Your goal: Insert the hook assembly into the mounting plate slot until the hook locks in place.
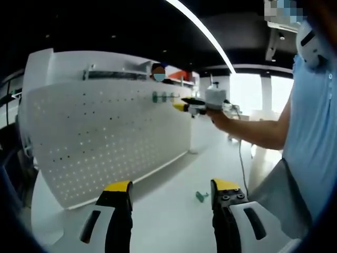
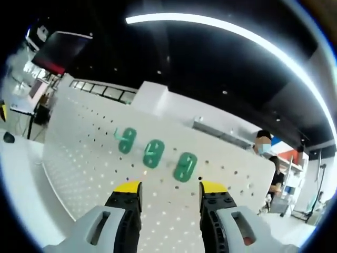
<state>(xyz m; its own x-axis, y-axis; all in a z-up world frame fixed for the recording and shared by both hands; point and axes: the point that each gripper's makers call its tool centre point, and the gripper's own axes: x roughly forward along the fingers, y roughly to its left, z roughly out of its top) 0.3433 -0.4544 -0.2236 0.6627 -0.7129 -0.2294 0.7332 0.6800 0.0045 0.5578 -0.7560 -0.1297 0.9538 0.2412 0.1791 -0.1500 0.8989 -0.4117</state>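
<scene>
I have the right gripper (image 2: 170,188) raised in front of the white pegboard (image 2: 95,158), its yellow-tipped jaws spread apart with nothing between them. Just beyond the tips three green hooks sit on the board in a row: the far-left hook (image 2: 126,140), the middle hook (image 2: 153,153) and the nearest hook (image 2: 185,166). They look seated flat against the panel, though the fisheye blur keeps me from judging whether each one has locked. I hold this gripper close and square to the board because any pushing or checking has to go straight into the holes.

The left gripper (image 1: 172,185) hangs lower, over the white table (image 1: 163,216), jaws also wide and empty. Past its right jaw a small green piece (image 1: 200,197) lies loose on the table, near the foot of the board; I take it for another hook waiting to be mounted, which would explain why this hand is kept low and open beside it. In this view the pegboard (image 1: 105,142) stands upright to the left, with the mounted hooks (image 1: 164,97) high on its far end, and the right gripper (image 1: 185,107) reaches toward them from the right on the person's outstretched arm (image 1: 253,130).

My guess is the job is part done: picking up the loose piece comes next.
</scene>
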